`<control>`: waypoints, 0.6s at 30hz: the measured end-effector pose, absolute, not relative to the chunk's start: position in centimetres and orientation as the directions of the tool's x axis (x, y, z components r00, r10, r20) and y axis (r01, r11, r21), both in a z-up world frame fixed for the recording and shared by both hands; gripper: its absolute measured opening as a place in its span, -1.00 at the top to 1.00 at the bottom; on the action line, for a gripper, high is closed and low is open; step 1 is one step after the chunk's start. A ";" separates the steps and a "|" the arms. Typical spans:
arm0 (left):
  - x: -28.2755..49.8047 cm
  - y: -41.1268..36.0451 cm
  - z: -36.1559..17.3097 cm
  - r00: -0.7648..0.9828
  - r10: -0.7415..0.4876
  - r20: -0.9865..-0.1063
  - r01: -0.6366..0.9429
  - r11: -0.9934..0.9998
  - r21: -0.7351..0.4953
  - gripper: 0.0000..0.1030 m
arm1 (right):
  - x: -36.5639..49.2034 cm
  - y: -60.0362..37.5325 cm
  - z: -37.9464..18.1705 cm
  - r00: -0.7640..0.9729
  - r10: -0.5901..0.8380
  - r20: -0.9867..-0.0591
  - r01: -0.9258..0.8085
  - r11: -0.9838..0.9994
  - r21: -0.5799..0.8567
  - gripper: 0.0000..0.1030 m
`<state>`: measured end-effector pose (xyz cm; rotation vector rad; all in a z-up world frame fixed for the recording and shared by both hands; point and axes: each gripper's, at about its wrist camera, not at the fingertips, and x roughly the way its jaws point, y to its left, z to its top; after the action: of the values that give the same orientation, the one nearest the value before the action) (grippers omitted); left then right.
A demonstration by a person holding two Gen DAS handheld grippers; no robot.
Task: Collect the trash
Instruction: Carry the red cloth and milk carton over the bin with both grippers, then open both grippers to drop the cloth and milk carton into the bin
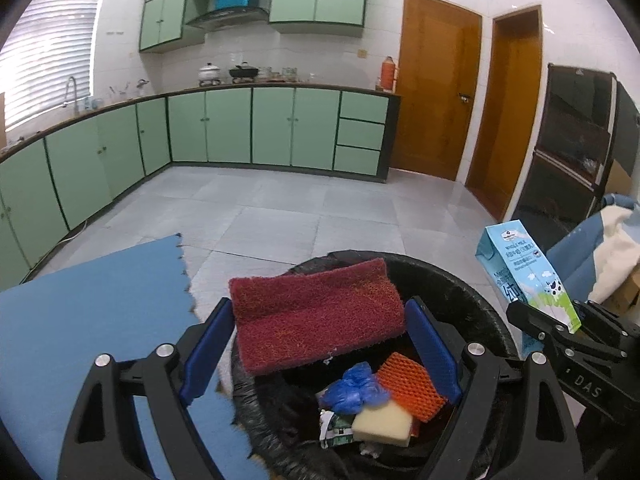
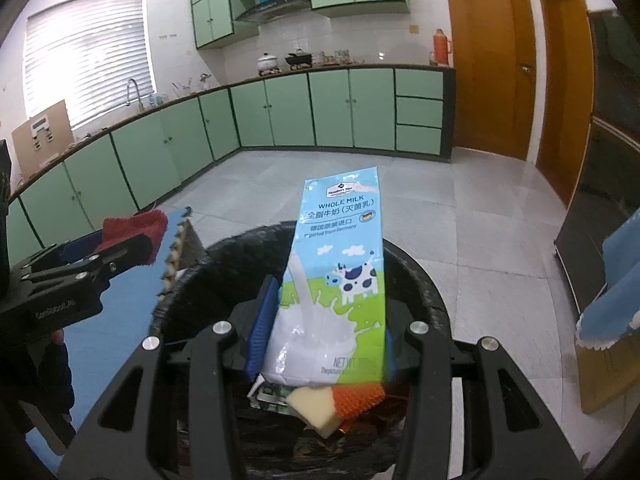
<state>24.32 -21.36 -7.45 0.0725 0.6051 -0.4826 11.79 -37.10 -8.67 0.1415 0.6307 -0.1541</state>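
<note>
My left gripper [image 1: 320, 344] pinches a red pad [image 1: 318, 316]; only its view shows a blue glove [image 1: 354, 388] in the bin [image 1: 472, 292]. My right gripper [image 2: 320, 340] clamps a carton [image 2: 332, 280] reading "WHOLE MILK".

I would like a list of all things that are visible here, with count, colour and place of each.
trash bin: one, black, lined with a black bag, on the floor under both grippers
red scouring pad: one, dark red, held over the bin
milk carton: one, light blue and green, held over the bin
sponge: one, pale yellow, inside the bin
orange mesh pad: one, inside the bin beside the sponge
blue glove: one, crumpled, inside the bin
foam floor mat: one, blue, left of the bin
thermos: one, orange, on the counter
left gripper: black, blue pads, shut on the pad
right gripper: same, shut on the carton
</note>
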 end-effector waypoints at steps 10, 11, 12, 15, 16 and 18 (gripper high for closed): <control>26.9 -24.5 -11.5 0.667 -0.425 -0.612 0.484 0.872 -0.079 -0.64 | 13.4 -39.5 -12.6 0.752 -0.108 -0.651 0.225 0.970 0.098 0.17; 27.3 -24.8 -11.8 0.663 -0.423 -0.617 0.485 0.871 -0.076 -0.64 | 13.6 -39.6 -13.0 0.746 -0.108 -0.657 0.227 0.969 0.098 0.17; 27.6 -25.1 -12.2 0.658 -0.423 -0.623 0.487 0.870 -0.075 -0.64 | 13.9 -39.6 -13.3 0.743 -0.107 -0.661 0.228 0.969 0.099 0.17; 28.6 -25.9 -13.4 0.638 -0.421 -0.644 0.493 0.867 -0.078 -0.64 | 14.5 -39.9 -14.5 0.730 -0.103 -0.675 0.228 0.968 0.100 0.17; 29.0 -26.2 -13.9 0.628 -0.420 -0.655 0.497 0.864 -0.079 -0.64 | 14.7 -40.0 -14.9 0.726 -0.104 -0.680 0.228 0.969 0.095 0.17; 29.4 -26.8 -14.7 0.616 -0.413 -0.670 0.499 0.863 -0.073 -0.64 | 15.2 -40.0 -15.4 0.718 -0.105 -0.688 0.226 0.970 0.088 0.17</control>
<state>29.43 -26.83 -14.70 0.1248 0.7385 -0.5269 15.17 -39.96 -15.38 0.1707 0.7487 -0.1839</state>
